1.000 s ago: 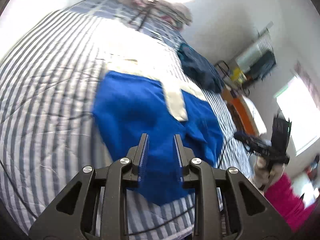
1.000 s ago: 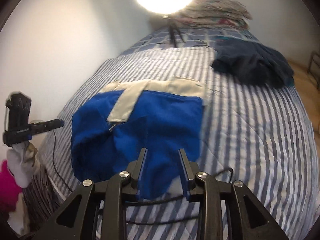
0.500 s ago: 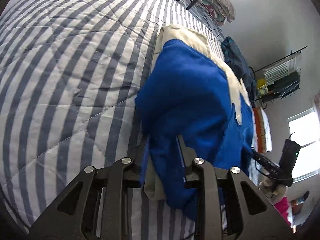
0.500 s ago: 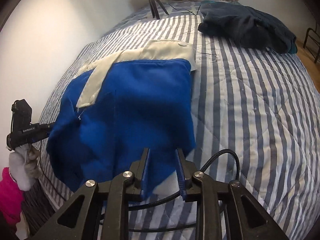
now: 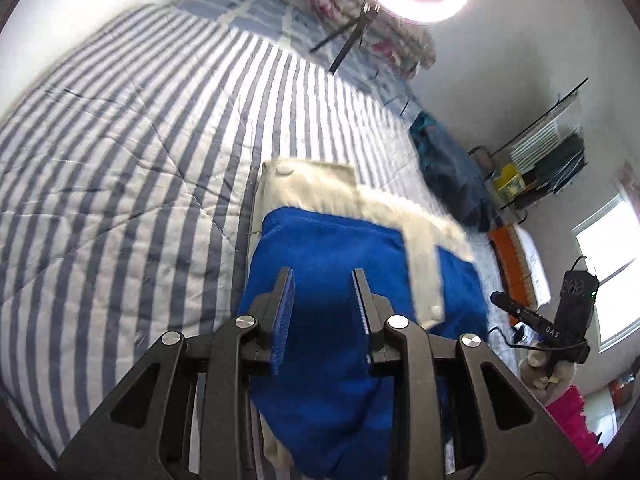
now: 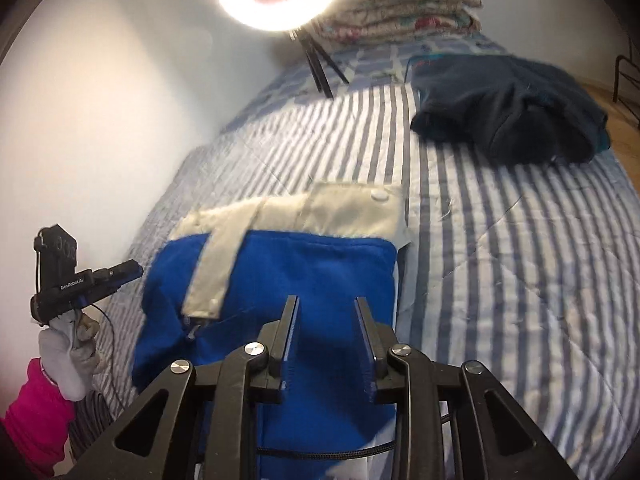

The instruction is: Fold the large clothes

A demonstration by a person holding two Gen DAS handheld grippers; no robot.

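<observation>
The blue garment point(image 5: 340, 264) with cream trim lies folded on the striped bed point(image 5: 120, 160), directly beyond and under both sets of fingers. Its long axis runs away from the fingers, cream band at the far end. The left gripper point(image 5: 323, 300) and right gripper point(image 6: 326, 328) stand partly open, fabric visible in each gap; whether either grips it I cannot tell.

Royal blue fleece jacket point(image 6: 304, 280) with cream trim right past the black tongs, on a blue-and-white striped quilt point(image 6: 500, 248). Navy garment point(image 6: 508, 108) farther back, floral blanket stack point(image 6: 400, 8) behind that.
</observation>
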